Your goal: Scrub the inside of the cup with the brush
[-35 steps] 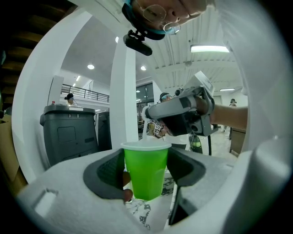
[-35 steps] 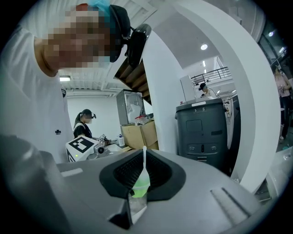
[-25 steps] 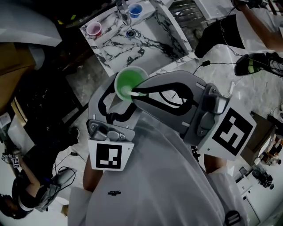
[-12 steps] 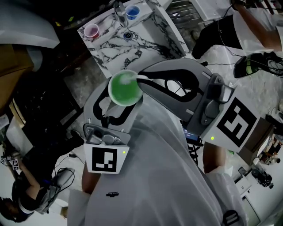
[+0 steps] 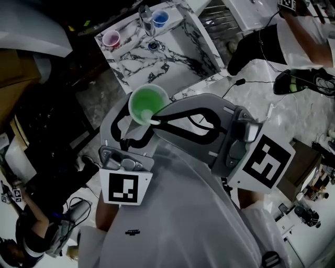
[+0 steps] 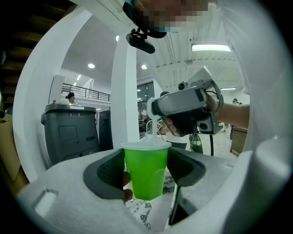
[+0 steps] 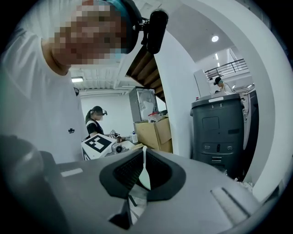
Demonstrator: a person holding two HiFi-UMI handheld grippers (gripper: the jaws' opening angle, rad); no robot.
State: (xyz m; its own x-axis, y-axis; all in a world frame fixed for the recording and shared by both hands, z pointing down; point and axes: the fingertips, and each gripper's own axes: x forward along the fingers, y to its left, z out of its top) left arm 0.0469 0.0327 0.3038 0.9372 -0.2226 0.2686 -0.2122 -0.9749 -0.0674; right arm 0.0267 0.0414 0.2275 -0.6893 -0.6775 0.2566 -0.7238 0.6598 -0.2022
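A green plastic cup [image 5: 147,102] is held mouth-up above the person's chest, with my left gripper [image 5: 140,119] shut on its wall. In the left gripper view the cup [image 6: 145,170] stands upright between the dark pads [image 6: 106,176]. My right gripper [image 5: 166,116] reaches in from the right, shut on a thin white brush [image 5: 152,116] whose end lies inside the cup near its lower rim. The right gripper view shows the brush handle [image 7: 144,172] pinched between the jaws of the gripper [image 7: 143,183]; the bristles are hidden.
A marble sink [image 5: 172,49] lies ahead, with a pink cup [image 5: 111,37], a blue cup [image 5: 160,19] and a tap [image 5: 145,14] on its rim. Other people stand at the upper right. A grey bin [image 6: 71,132] and cardboard boxes [image 7: 155,132] stand behind.
The brush end has swept from the cup's lower rim up to its far rim and back down. The right gripper swung with it, while the cup shifted slightly.
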